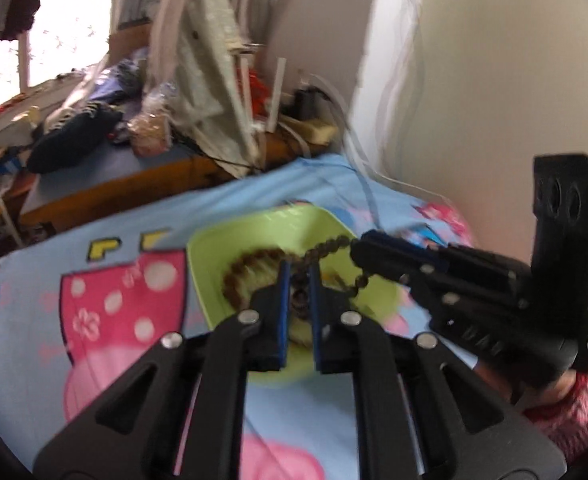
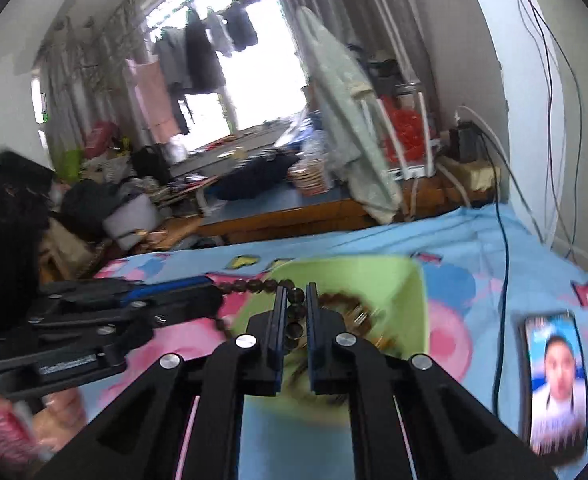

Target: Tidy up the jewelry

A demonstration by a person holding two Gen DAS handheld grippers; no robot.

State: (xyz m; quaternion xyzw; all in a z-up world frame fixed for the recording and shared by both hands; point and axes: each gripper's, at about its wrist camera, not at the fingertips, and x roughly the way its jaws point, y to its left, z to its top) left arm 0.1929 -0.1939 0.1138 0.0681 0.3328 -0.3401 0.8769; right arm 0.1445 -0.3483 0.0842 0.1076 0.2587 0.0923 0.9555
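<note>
A strand of dark brown beads (image 1: 330,247) stretches above a light green tray (image 1: 234,236) on the bed. My left gripper (image 1: 297,270) is shut on one end of the strand over the tray. My right gripper (image 2: 296,290) is shut on the other end; it shows in the left wrist view (image 1: 358,252) at the right. The strand (image 2: 250,286) runs from my right gripper to the left gripper (image 2: 210,294). A lighter brown bead bracelet (image 1: 246,266) and other jewelry lie in the tray (image 2: 406,280).
The tray sits on a blue and pink cartoon bedsheet (image 1: 114,280). A phone (image 2: 556,380) with a lit screen lies on the bed at right, with a black cable (image 2: 504,280) beside it. A cluttered wooden desk (image 1: 134,184) stands beyond the bed.
</note>
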